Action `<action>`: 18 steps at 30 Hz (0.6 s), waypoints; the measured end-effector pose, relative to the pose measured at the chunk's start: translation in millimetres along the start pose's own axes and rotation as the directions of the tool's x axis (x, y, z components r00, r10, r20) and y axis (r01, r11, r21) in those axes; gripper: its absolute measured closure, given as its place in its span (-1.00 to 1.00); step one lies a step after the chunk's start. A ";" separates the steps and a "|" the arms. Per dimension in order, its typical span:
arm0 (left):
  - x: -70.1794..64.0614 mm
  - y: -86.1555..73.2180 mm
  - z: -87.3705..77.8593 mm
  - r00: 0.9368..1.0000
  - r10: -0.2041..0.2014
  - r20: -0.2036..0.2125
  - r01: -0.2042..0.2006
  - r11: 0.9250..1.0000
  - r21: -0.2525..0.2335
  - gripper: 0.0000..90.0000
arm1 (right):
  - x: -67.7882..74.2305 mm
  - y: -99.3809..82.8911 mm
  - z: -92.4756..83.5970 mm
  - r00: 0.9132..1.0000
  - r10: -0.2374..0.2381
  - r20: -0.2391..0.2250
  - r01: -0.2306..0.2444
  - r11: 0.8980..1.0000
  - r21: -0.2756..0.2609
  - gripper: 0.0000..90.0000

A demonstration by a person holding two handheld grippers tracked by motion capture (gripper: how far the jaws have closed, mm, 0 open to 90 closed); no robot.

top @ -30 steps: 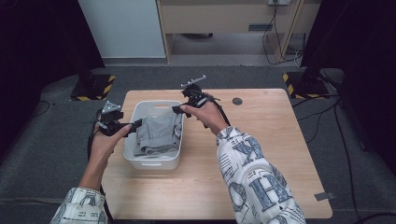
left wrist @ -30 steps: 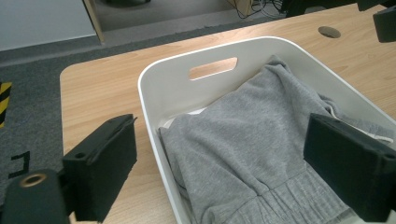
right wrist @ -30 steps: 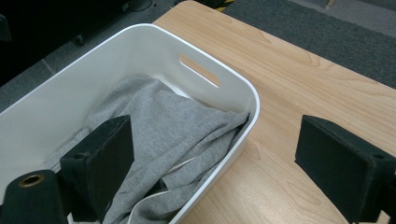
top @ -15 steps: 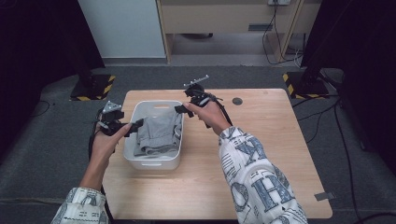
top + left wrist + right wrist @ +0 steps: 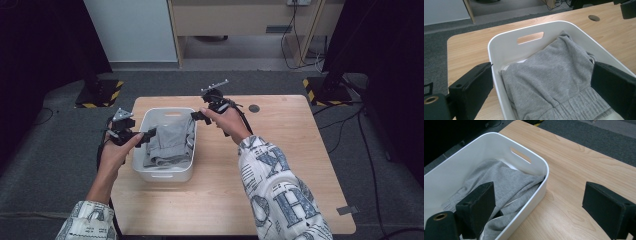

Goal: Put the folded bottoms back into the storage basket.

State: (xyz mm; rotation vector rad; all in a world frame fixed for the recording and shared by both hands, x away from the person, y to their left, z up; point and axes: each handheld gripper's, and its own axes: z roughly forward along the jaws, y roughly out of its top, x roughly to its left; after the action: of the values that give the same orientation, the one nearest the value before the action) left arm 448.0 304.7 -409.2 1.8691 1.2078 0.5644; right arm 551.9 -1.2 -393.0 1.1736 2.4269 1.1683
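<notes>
High view, white plastic bin (image 5: 165,172) on wooden table (image 5: 290,165), grey sweatpants (image 5: 170,142) folded inside, left gripper (image 5: 148,134) spread wide astride bin's left wall, right gripper (image 5: 196,116) spread wide over bin's far right corner, grommet hole (image 5: 254,108) well apart.

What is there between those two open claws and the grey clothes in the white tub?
Nothing visible. The grey garment lies uncovered in the white basket, which has no lid. The left gripper straddles the basket's near wall with open fingers; the right gripper hovers open over its other rim.
</notes>
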 end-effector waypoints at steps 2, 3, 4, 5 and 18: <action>-1.1 0.2 0.2 1.000 0.000 -0.001 0.000 1.000 0.001 -0.93 | -2.2 -0.5 -2.5 1.000 0.000 0.001 0.000 1.000 -0.002 -0.75; -1.4 0.4 0.4 1.000 0.000 -0.001 0.000 1.000 0.002 -0.93 | -3.5 -0.7 -3.9 1.000 0.001 0.001 -0.001 1.000 -0.003 -0.75; -1.7 0.5 0.5 1.000 -0.001 -0.001 0.001 1.000 0.004 -0.93 | -5.0 -1.0 -5.1 1.000 0.002 0.002 -0.002 1.000 -0.004 -0.75; -2.1 0.6 0.8 1.000 0.001 -0.001 -0.001 1.000 0.008 -0.93 | -6.1 -1.4 -6.0 1.000 0.003 0.002 -0.003 1.000 -0.005 -0.75; -10.2 0.4 0.7 1.000 0.020 -0.001 -0.020 1.000 0.015 -0.93 | -25.6 -10.9 -23.3 1.000 0.023 0.012 -0.023 0.999 -0.028 -0.75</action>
State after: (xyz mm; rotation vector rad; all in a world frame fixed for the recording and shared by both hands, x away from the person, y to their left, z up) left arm 444.2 295.2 -408.7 1.8957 1.1983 0.5684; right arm 551.5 -37.3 -389.2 1.1996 2.3862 1.1946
